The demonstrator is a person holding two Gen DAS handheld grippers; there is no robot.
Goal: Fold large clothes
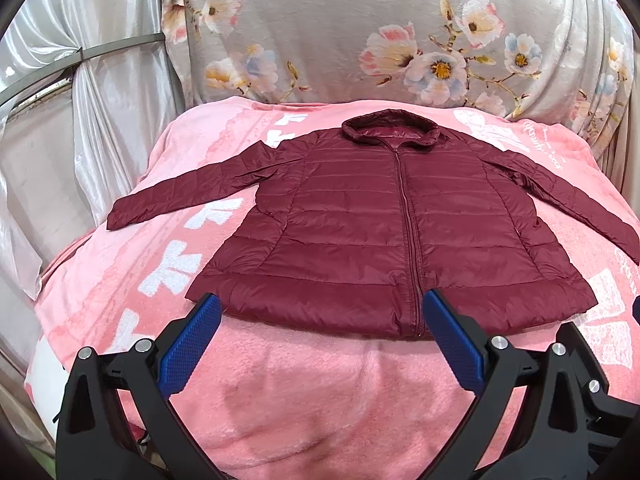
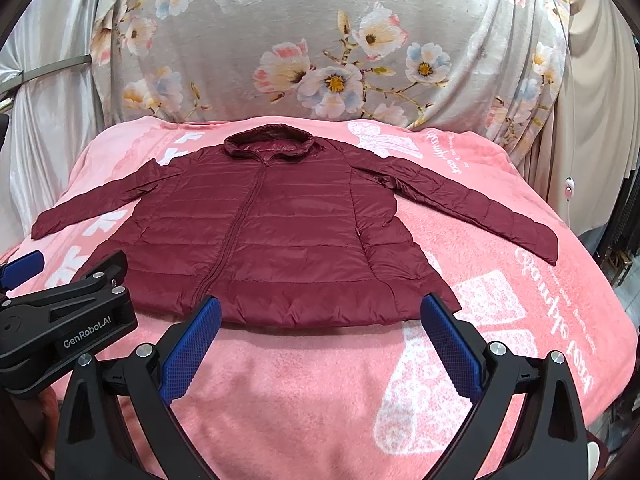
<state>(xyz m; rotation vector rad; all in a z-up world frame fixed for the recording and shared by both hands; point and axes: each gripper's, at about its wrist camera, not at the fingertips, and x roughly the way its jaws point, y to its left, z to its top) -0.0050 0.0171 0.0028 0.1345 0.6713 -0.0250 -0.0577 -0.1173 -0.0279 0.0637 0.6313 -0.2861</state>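
Note:
A dark red quilted jacket (image 1: 384, 224) (image 2: 264, 240) lies flat and zipped on a pink blanket (image 1: 280, 392) (image 2: 320, 380). Its hood points away from me and both sleeves are spread out to the sides. My left gripper (image 1: 322, 304) is open, held just short of the hem near the zipper's lower end, with nothing between its blue pads. My right gripper (image 2: 320, 306) is open too, held in front of the hem's right half. The left gripper's body (image 2: 64, 320) shows at the lower left of the right wrist view.
The pink blanket covers a raised surface that drops off at the left (image 1: 60, 280) and right (image 2: 616, 320) edges. A grey floral sheet (image 1: 360, 32) (image 2: 320, 40) hangs behind it. Silvery curtains (image 1: 80, 120) hang at the left and beige ones (image 2: 592, 100) at the right.

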